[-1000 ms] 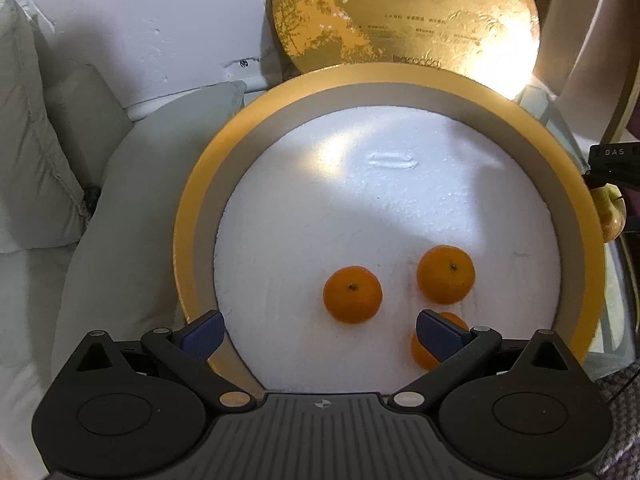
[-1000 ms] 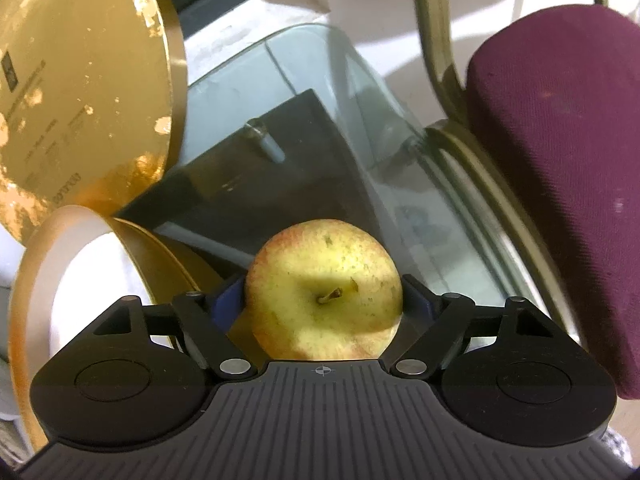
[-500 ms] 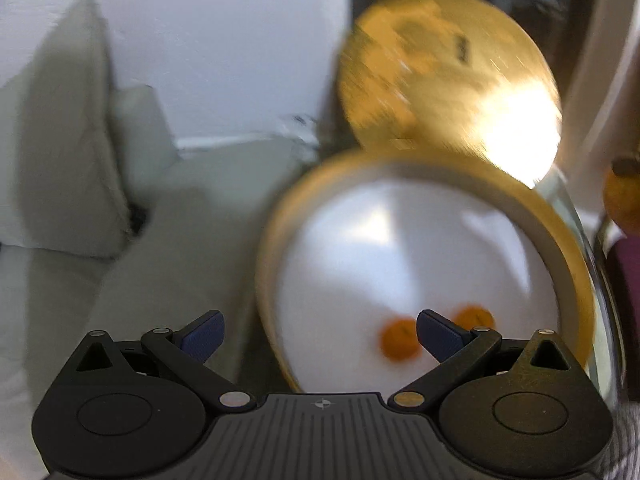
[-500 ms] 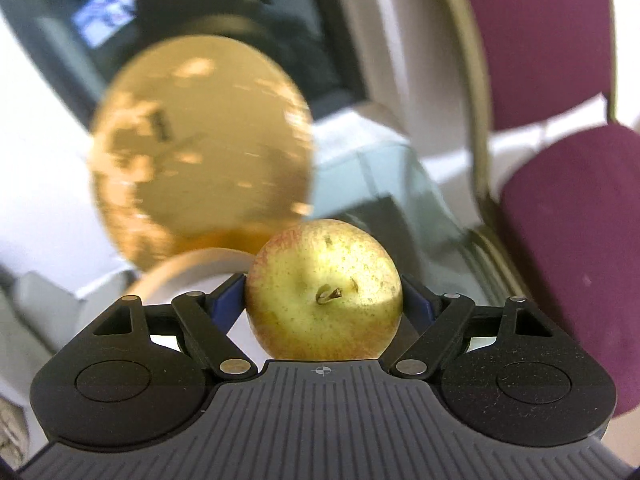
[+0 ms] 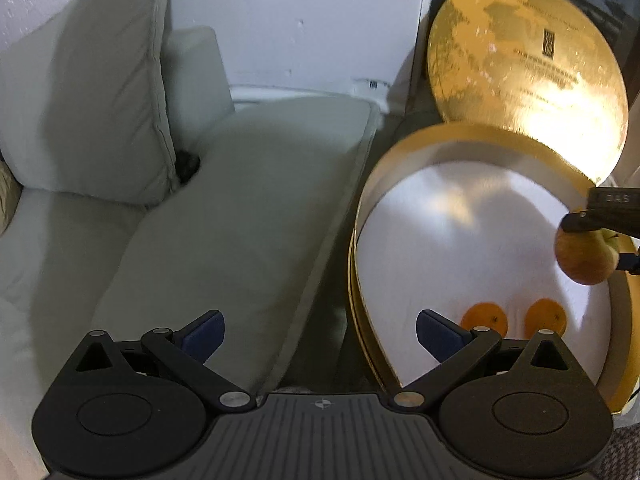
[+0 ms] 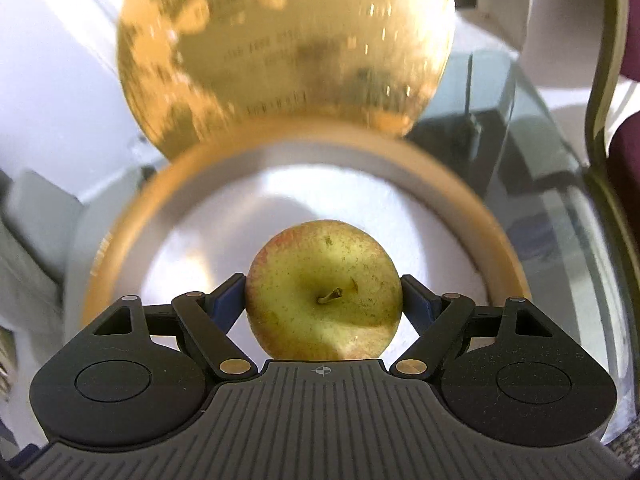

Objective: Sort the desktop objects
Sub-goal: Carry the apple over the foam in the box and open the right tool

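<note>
The right gripper (image 6: pixel 323 294) clamps a yellow-green apple (image 6: pixel 323 290) between its blue pads, stem toward the camera, held above the white floor of a round gold box (image 6: pixel 498 248). The gold lid (image 6: pixel 280 48) leans upright behind the box. The left gripper (image 5: pixel 318 336) hangs with jaws wide and nothing between them, over the gap between a grey cushion (image 5: pixel 224 232) and the box. Two oranges (image 5: pixel 484 318) lie in the box, perhaps a third hidden by the gripper.
</note>
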`<action>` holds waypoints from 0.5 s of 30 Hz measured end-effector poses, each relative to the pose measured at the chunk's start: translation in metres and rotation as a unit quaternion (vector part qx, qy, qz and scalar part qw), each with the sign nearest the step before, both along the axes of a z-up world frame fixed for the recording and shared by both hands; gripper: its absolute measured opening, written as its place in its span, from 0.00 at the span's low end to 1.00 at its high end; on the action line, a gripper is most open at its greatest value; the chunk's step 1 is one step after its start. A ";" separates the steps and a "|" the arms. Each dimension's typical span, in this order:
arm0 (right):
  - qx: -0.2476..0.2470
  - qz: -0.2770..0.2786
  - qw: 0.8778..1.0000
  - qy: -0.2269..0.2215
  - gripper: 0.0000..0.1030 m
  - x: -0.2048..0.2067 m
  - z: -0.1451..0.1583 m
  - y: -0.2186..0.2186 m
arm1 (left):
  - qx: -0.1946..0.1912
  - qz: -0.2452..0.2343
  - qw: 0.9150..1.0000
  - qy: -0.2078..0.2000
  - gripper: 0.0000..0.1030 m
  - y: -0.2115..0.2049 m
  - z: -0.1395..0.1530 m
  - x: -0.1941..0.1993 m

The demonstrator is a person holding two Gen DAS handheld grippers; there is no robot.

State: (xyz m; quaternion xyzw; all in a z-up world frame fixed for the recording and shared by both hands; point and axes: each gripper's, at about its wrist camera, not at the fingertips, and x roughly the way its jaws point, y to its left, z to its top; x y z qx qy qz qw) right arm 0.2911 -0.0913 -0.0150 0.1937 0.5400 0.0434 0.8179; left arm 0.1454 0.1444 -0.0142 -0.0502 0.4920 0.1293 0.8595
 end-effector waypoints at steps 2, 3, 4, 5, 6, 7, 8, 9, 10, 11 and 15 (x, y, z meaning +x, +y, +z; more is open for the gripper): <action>-0.004 0.007 1.000 0.009 0.79 0.004 -0.009 0.008 | -0.002 -0.004 1.000 0.005 0.99 -0.001 -0.003 0.003; -0.004 0.011 1.000 0.011 0.79 0.006 -0.012 0.012 | -0.002 -0.005 1.000 0.005 0.99 -0.001 -0.004 0.004; -0.002 0.015 1.000 0.010 0.79 0.007 -0.015 0.015 | -0.002 -0.007 1.000 0.006 0.99 -0.001 -0.005 0.005; 0.000 0.019 1.000 0.009 0.79 0.008 -0.018 0.018 | -0.002 -0.009 1.000 0.007 0.99 -0.001 -0.005 0.005; 0.002 0.023 1.000 0.008 0.79 0.010 -0.020 0.021 | -0.002 -0.011 1.000 0.009 0.99 -0.002 -0.005 0.004; 0.003 0.027 1.000 0.006 0.79 0.011 -0.022 0.025 | -0.002 -0.014 1.000 0.010 0.99 -0.003 -0.006 0.004; 0.003 0.032 0.999 0.004 0.79 0.012 -0.023 0.028 | -0.002 -0.016 1.000 0.010 0.99 -0.005 -0.006 0.003; 0.004 0.036 0.999 0.003 0.79 0.013 -0.024 0.031 | -0.003 -0.019 1.000 0.011 0.99 -0.006 -0.006 0.002; 0.003 0.039 0.999 0.002 0.80 0.012 -0.026 0.034 | -0.003 -0.021 1.000 0.011 0.99 -0.008 -0.006 0.001; 0.000 0.042 0.999 0.003 0.80 0.012 -0.028 0.037 | -0.003 -0.023 1.000 0.012 0.99 -0.009 -0.006 0.000; -0.003 0.047 0.999 -0.002 0.80 0.012 -0.030 0.040 | -0.002 -0.025 1.000 0.015 0.99 -0.011 -0.008 -0.002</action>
